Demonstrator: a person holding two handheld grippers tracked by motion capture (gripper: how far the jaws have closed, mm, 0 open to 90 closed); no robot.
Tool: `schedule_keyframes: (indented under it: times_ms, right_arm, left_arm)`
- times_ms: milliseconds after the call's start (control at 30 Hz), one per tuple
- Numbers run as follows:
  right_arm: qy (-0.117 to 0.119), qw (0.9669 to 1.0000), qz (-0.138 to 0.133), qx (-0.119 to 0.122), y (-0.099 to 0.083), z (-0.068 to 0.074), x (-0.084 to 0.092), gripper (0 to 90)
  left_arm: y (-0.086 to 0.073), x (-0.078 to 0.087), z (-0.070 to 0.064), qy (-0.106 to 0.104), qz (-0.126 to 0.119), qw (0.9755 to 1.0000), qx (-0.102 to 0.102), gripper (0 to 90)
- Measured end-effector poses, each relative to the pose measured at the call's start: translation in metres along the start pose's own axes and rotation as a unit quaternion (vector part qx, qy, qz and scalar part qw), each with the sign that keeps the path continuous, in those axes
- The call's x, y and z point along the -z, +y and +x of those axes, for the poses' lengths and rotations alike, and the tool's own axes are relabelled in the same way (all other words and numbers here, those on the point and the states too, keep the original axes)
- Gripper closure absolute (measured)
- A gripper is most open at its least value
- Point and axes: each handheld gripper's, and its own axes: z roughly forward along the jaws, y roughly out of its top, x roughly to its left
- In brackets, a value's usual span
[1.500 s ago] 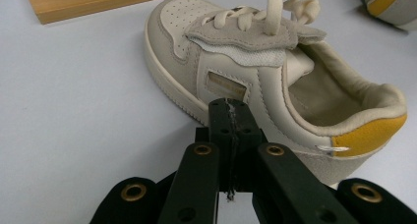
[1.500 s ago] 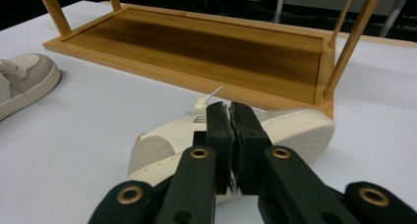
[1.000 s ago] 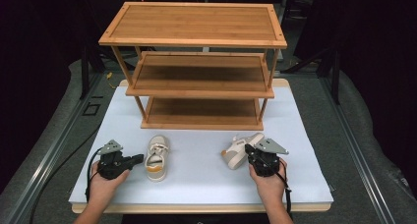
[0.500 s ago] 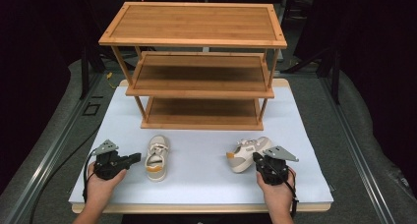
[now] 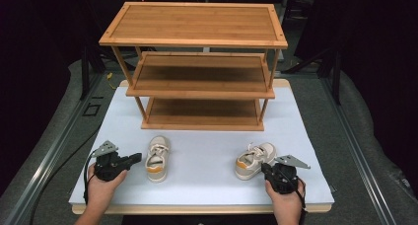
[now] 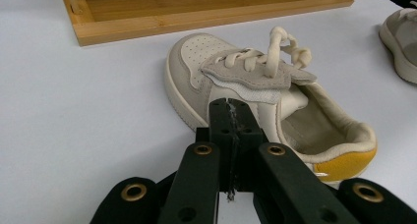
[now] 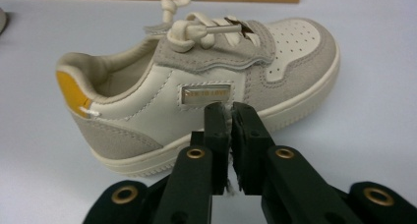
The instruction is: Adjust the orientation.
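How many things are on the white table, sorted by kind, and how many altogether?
Shoes: 2, the left shoe and the right shoe
Wooden racks: 1, the three-shelf rack
Handheld grippers: 2, the left gripper and the right gripper
Total: 5

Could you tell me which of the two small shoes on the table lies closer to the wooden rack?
The left shoe, beside the left gripper: its toe almost reaches the rack's bottom shelf, while the right shoe sits slightly farther back.

Two small shoes (image 5: 158, 158) (image 5: 254, 160), one three-tier wooden rack (image 5: 197, 67) and two grippers (image 5: 134, 159) (image 5: 264, 168) on one table (image 5: 207, 185).
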Motion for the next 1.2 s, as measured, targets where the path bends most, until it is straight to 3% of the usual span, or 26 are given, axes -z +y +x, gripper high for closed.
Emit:
schedule_keyframes:
  times_ms: [200,433,500,567,667,700,767,867,900,967,1033,1100,1200]
  right_arm:
    - [-0.017,0.9997,0.005,-0.016,-0.006,-0.004,0.001,74.8]
    - [-0.041,0.9991,0.000,-0.013,-0.006,-0.002,0.003,63.5]
    - [-0.047,0.9988,-0.004,-0.018,-0.009,-0.003,0.005,63.9]
    - [-0.040,0.9987,-0.017,-0.026,-0.009,-0.006,0.009,63.4]
    - [-0.051,0.9980,-0.027,-0.025,-0.008,-0.006,0.013,62.8]
    - [-0.035,0.9982,-0.028,-0.039,-0.007,-0.008,0.016,62.0]
    - [-0.030,0.9981,-0.031,-0.043,-0.006,-0.008,0.017,61.5]
    - [-0.023,0.9972,-0.062,-0.035,-0.002,0.001,0.023,56.4]
    - [-0.041,0.9961,-0.071,-0.033,-0.001,0.005,0.024,53.9]
    - [-0.031,0.9958,-0.081,-0.029,0.001,0.009,0.025,48.6]
    - [-0.039,0.9954,-0.083,-0.029,0.002,0.015,0.021,45.1]
    - [-0.030,0.9960,-0.080,-0.026,0.003,0.019,0.016,43.2]
    - [-0.044,0.9964,-0.071,-0.015,0.003,0.025,0.009,41.4]
  left_arm:
    - [-0.001,-0.001,0.000,0.001,-0.005,1.0000,0.000,88.1]
    - [-0.001,-0.002,-0.001,0.008,-0.008,0.9999,0.004,79.8]
    - [-0.001,-0.002,-0.001,0.009,-0.009,0.9999,0.005,77.0]
    - [-0.001,-0.002,-0.001,0.008,-0.008,0.9999,0.007,74.2]
    - [-0.001,-0.001,-0.001,0.006,-0.015,0.9998,0.012,68.8]
    - [0.000,0.001,-0.002,0.003,-0.022,0.9996,0.018,66.6]
    - [0.001,0.003,-0.002,0.004,-0.025,0.9995,0.021,64.9]
    - [0.001,0.004,-0.005,0.001,-0.031,0.9989,0.034,55.2]
    - [0.001,0.005,-0.006,0.002,-0.029,0.9990,0.034,53.9]
    - [0.003,0.004,-0.009,0.002,-0.034,0.9987,0.038,50.9]
    - [0.004,0.002,-0.012,0.001,-0.032,0.9988,0.037,49.0]
    - [0.004,-0.001,-0.015,-0.002,-0.029,0.9990,0.034,48.1]
    - [0.005,-0.006,-0.017,0.000,-0.024,0.9992,0.031,47.3]
